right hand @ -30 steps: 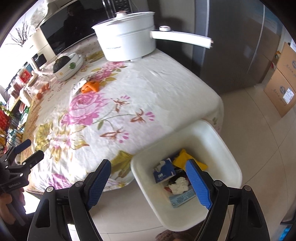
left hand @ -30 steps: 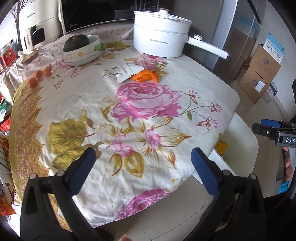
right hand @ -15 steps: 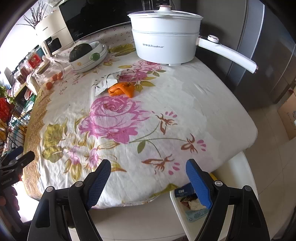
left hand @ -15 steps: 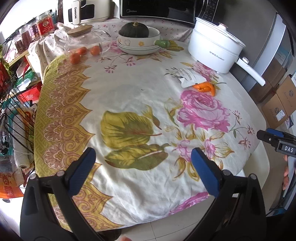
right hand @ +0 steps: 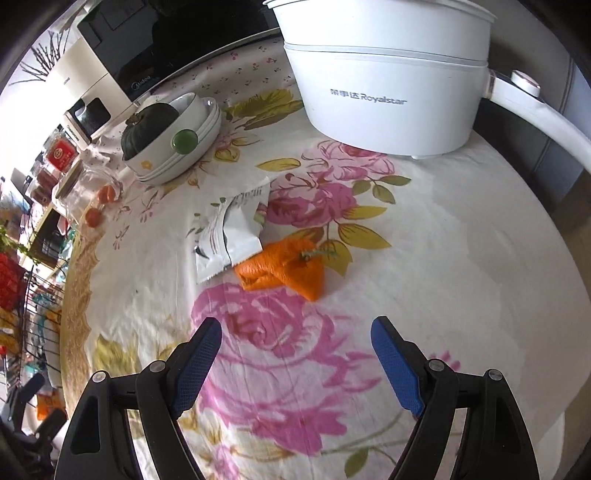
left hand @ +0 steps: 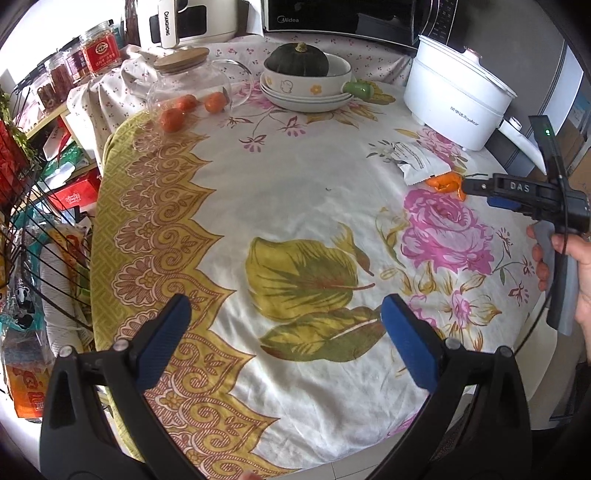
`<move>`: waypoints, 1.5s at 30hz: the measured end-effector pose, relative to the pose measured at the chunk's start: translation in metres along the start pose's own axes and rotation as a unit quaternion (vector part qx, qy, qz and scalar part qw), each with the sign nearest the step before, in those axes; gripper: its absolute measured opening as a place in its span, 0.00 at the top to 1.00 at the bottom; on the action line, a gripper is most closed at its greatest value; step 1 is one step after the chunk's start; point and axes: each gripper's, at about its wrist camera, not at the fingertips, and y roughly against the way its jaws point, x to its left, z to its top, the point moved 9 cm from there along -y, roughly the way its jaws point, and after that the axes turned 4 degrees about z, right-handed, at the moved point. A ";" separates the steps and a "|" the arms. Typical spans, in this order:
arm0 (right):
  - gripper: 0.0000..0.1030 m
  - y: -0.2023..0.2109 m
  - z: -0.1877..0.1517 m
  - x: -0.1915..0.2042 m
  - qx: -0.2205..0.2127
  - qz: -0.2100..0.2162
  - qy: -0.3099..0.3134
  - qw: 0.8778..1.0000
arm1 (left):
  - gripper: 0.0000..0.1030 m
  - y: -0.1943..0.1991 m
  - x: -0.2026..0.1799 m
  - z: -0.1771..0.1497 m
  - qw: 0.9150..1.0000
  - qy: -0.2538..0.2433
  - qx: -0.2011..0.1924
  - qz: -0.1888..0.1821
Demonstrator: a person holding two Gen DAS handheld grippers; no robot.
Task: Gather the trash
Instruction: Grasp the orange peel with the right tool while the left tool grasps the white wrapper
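We see our right gripper spread wide and empty above the floral tablecloth, the orange peel lying ahead of its fingertips and touching the white wrapper, while our left gripper, equally wide and empty, hovers well apart.

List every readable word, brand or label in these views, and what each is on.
"Royalstar", after Chinese characters too small to read: white pot.
"Midea": microwave.
"CHANGHONG": white appliance.
"DAS": right gripper.
Red jar label: too small to read.
White wrapper print: blurred.
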 end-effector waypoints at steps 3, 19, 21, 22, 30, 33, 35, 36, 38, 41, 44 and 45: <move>0.18 -0.017 0.013 0.005 -0.008 0.009 0.014 1.000 | 0.01 -0.001 0.000 0.001 1.000 0.005 0.002 -0.007; 0.54 -0.025 0.008 0.007 -0.016 0.012 0.089 0.996 | 0.01 -0.009 0.002 0.002 1.000 0.011 0.010 -0.011; 0.59 -0.011 0.000 0.002 -0.016 0.008 0.090 0.996 | 0.01 -0.010 -0.007 0.001 1.000 0.009 0.013 -0.022; 0.61 -0.002 -0.005 -0.002 -0.016 0.009 0.088 0.996 | 0.01 -0.011 -0.012 0.001 0.999 0.009 0.014 -0.028; 0.75 0.048 -0.037 -0.046 -0.016 -0.029 0.085 0.996 | 0.01 -0.032 -0.067 0.026 1.000 -0.005 0.018 -0.017; 0.75 0.061 -0.034 -0.060 -0.025 -0.017 0.072 0.997 | 0.01 -0.042 -0.091 0.052 1.000 -0.002 0.010 -0.029; 0.75 0.069 -0.032 -0.066 -0.029 -0.014 0.075 0.997 | 0.01 -0.057 -0.108 0.071 0.999 0.007 0.017 -0.036; 0.75 0.072 -0.032 -0.069 -0.031 -0.015 0.080 0.996 | 0.01 -0.064 -0.116 0.080 0.999 0.013 0.018 -0.039; 0.75 0.078 -0.034 -0.074 -0.032 -0.018 0.091 0.995 | 0.03 -0.080 -0.130 0.101 0.999 0.027 0.013 -0.043; 0.75 0.082 -0.037 -0.083 -0.034 -0.026 0.099 0.994 | 0.06 -0.103 -0.150 0.125 0.998 0.048 0.008 -0.049; 0.75 0.086 -0.037 -0.091 -0.038 -0.019 0.099 0.994 | 0.06 -0.122 -0.166 0.138 0.997 0.059 0.007 -0.040; 0.75 0.086 -0.037 -0.094 -0.039 -0.018 0.099 0.994 | 0.06 -0.127 -0.170 0.141 0.998 0.059 0.006 -0.034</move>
